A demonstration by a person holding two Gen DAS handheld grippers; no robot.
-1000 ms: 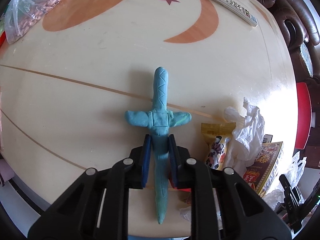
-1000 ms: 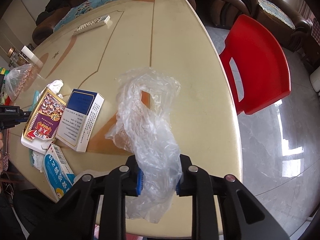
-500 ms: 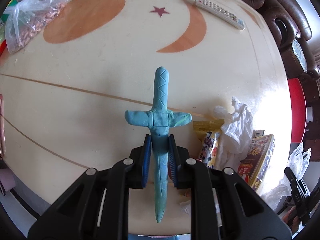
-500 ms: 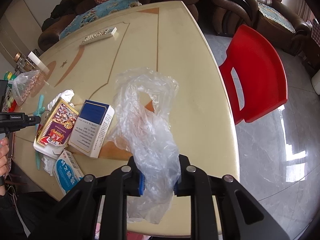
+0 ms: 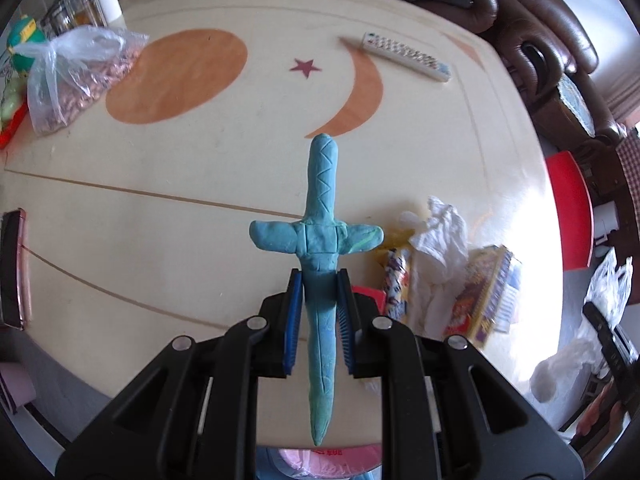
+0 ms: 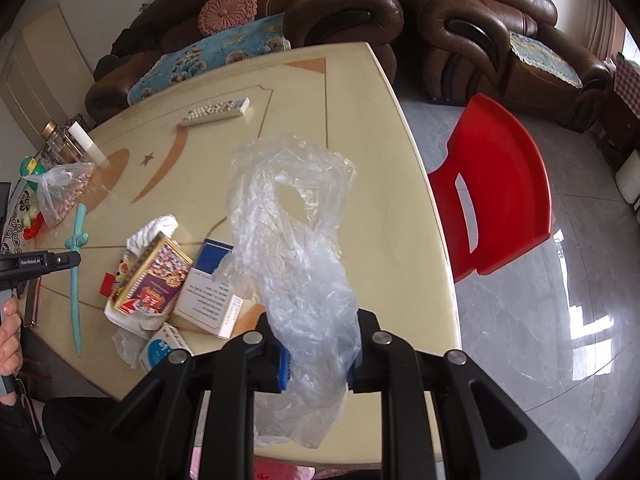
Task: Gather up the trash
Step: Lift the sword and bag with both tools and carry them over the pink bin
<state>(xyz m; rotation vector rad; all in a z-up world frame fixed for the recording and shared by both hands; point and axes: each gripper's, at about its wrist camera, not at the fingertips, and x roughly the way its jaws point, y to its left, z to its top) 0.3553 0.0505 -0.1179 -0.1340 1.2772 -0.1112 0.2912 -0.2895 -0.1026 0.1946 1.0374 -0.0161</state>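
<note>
My left gripper [image 5: 319, 292] is shut on a blue clay sword [image 5: 322, 240], held above the cream table [image 5: 160, 240] with its hilt forward. The same blue clay sword [image 6: 76, 276] and the left gripper [image 6: 76, 258] show at the left of the right wrist view. My right gripper [image 6: 318, 360] is shut on a crumpled clear plastic bag [image 6: 292, 240], lifted off the table. On the table lie a white tissue [image 5: 440, 236], a snack wrapper [image 5: 394, 276], a colourful box [image 6: 150, 284], a blue-white box [image 6: 208, 288] and a blue-white packet [image 6: 162, 350].
A remote control [image 5: 406, 56] lies at the far side. A tied bag of nuts [image 5: 76, 80], jars [image 5: 76, 4] and a toy sit at the far left. A phone [image 5: 14, 268] rests by the left edge. A red chair [image 6: 492, 188] and brown sofas [image 6: 480, 20] stand beyond the table.
Both grippers have risen with their loads, so more of the table and room shows. The clay sword and the plastic bag stay gripped as before.
</note>
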